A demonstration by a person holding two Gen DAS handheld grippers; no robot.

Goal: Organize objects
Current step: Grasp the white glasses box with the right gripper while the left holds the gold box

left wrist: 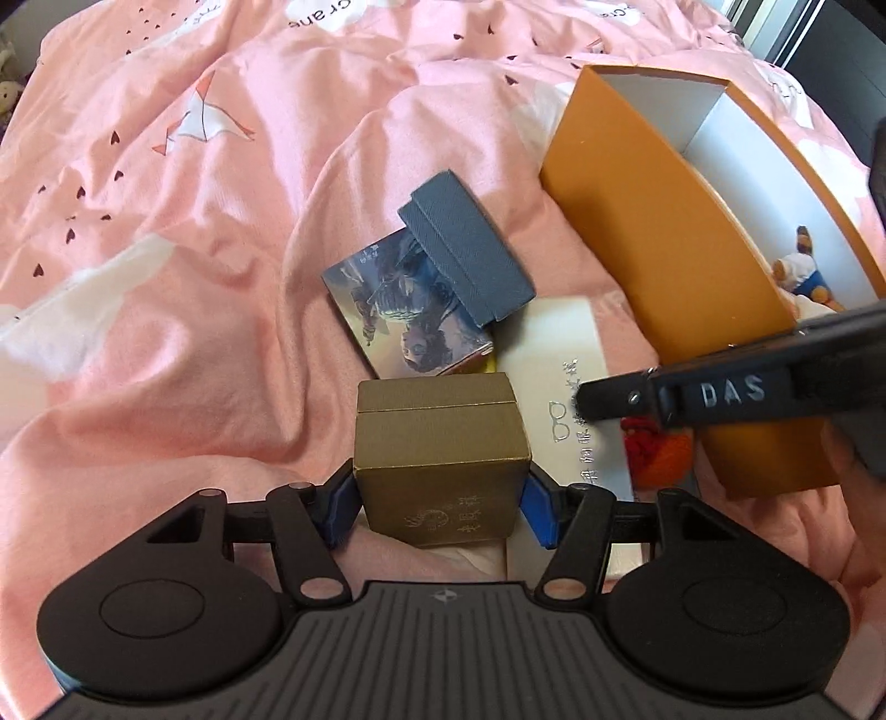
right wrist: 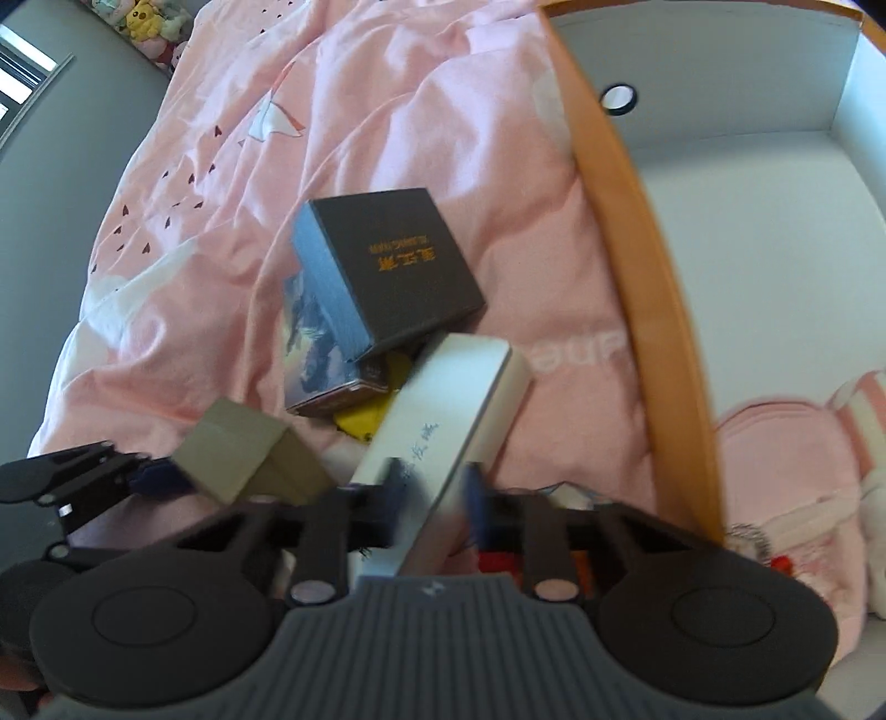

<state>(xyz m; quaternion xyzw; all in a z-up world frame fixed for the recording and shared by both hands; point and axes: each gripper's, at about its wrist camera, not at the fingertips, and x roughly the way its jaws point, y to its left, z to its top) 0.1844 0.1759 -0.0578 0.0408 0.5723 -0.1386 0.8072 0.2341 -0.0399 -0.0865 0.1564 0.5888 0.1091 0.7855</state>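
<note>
Now the left hand-held gripper [left wrist: 440, 507] has its blue pads [left wrist: 339, 507] pressed on both sides of a small gold box [left wrist: 440, 459], which it holds just above the pink bedspread [left wrist: 183, 249]. Right beside it, the right hand-held gripper [right wrist: 434, 501] is clamped on the near end of a long white case [right wrist: 443, 426] with printed characters; the case tilts up and away from the jaws. Beyond both lies a little pile on the bed: a dark grey box [right wrist: 387, 266] resting on a picture-covered box [left wrist: 398, 310], with something yellow [right wrist: 368, 415] poking out beneath. To the right stands a large orange box [left wrist: 653, 243] with a white inside, open at the top; a small stuffed toy [left wrist: 803, 271] and a pink plush item [right wrist: 786, 476] lie in it. More plush toys [right wrist: 144, 25] sit far off at the edge of the bed.
</note>
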